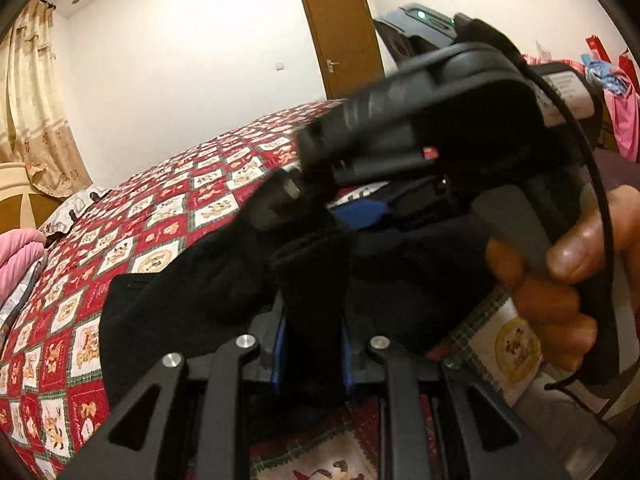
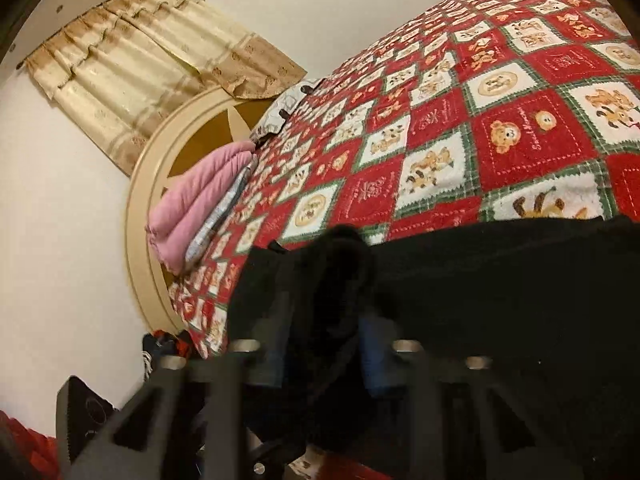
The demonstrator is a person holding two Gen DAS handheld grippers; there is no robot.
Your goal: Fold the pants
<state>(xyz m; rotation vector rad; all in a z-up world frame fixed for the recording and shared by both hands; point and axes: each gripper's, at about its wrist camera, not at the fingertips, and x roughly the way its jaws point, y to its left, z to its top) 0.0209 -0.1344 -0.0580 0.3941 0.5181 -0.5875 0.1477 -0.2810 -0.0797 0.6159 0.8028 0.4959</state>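
The black pants (image 1: 180,300) lie on a bed with a red patchwork quilt (image 1: 160,208). My left gripper (image 1: 312,340) is shut on a bunched fold of them, with the cloth pinched between its blue pads. Just beyond it in the left wrist view, a person's hand (image 1: 560,280) holds my right gripper (image 1: 316,208), whose fingertips dip into the same black cloth. In the right wrist view the pants (image 2: 500,280) spread off to the right over the quilt (image 2: 440,140). There a thick wad of cloth fills the right gripper (image 2: 326,340), between its blurred blue pads.
Folded pink cloth (image 2: 192,208) lies by the round cream headboard (image 2: 160,160), at the bed's far end. A curtain (image 2: 120,80) hangs above it. Across the room are a brown door (image 1: 344,40) and a heap of pink and red clothes (image 1: 624,112).
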